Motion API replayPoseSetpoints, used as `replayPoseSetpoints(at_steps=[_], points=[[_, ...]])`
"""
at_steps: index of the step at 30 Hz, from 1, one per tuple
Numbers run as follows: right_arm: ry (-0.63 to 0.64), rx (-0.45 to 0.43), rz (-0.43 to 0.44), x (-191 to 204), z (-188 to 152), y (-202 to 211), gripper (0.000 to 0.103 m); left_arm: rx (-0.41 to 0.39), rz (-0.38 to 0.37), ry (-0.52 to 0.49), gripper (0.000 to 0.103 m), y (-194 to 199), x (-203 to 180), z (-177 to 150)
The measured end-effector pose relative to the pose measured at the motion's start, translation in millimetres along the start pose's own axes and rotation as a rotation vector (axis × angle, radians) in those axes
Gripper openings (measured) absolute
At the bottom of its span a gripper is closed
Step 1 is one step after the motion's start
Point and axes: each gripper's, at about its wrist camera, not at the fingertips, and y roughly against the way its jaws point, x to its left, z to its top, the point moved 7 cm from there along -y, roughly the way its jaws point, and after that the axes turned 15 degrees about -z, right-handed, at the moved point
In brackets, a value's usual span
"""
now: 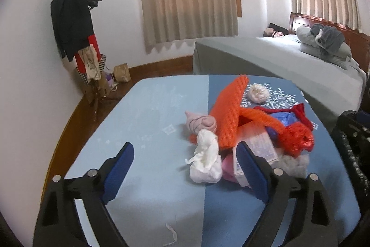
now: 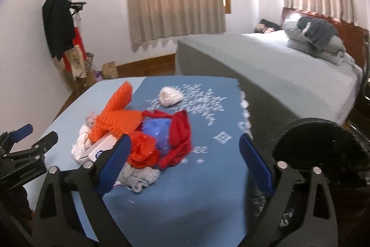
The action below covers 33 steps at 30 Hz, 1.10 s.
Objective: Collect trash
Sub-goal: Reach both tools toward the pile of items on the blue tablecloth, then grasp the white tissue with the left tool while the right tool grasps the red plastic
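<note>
1. Left wrist view: left gripper (image 1: 186, 168) fingers spread wide, nothing held, hovering over the near part of the blue tabletop (image 1: 143, 112).
2. Trash pile sits on the tabletop, centre-right. White crumpled tissue (image 1: 205, 161) lies between the two fingers, nearer the right one, not clamped.
3. Pink wad (image 1: 201, 123) just beyond the tissue, touching it. Orange foam mesh (image 1: 227, 115) leans tilted up behind them.
4. White carton (image 1: 261, 152) lies under the mesh, beside the right finger; red plastic bag (image 1: 297, 138) right of it, blue bag (image 1: 285, 118) just behind.
5. White paper ball (image 1: 258, 93) lies apart, farther back on the leaf pattern.
6. Black bin bag (image 1: 353, 142) at the right edge. Bed (image 1: 266, 54) far right, coat rack (image 1: 76, 22) far left.
7. Right wrist view: right gripper (image 2: 185, 163) fingers wide apart, empty, over the dark blue half of the tabletop (image 2: 208, 189).
8. Pile sits left of centre: orange foam mesh (image 2: 118, 117) on top, red plastic bag (image 2: 144, 149) touching the left finger, red cloth (image 2: 179, 138) and blue bag (image 2: 157, 131) beside it, grey rag (image 2: 141, 176) nearest.
9. White paper ball (image 2: 171, 96) far, separate from the pile.
10. Black bin bag (image 2: 323, 154) at right; left gripper (image 2: 27, 142) visible at left edge, its opening hard to read here.
</note>
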Motion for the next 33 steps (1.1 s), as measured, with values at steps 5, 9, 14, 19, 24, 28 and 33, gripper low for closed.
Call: replayPoseSetpoints(at_steps=[5, 9, 14, 19, 24, 28, 33], points=[[0.029, 0.039, 0.035, 24, -8, -20, 0.08, 0.003, 0.007, 0.005, 0.087, -5, 8, -8], [0.071, 0.052, 0.051, 40, -14, -31, 0.074, -0.004, 0.002, 0.026, 0.087, -7, 15, -11], [0.104, 0.121, 0.132, 58, -27, -46, 0.047, 0.005, -0.019, 0.032, 0.087, -13, 15, -13], [0.127, 0.12, 0.205, 66, -27, -40, 0.02, 0.019, -0.048, 0.041, 0.087, -21, 10, -14], [0.124, 0.1, 0.22, 62, -21, -32, 0.012, 0.04, -0.074, 0.021, 0.069, -34, 1, -14], [0.115, 0.098, 0.222, 57, -21, -29, 0.011, 0.076, -0.107, 0.021, 0.053, -49, -3, -18], [0.106, 0.094, 0.225, 51, -18, -27, 0.01, 0.112, -0.172, 0.041, 0.016, -63, -8, -27]])
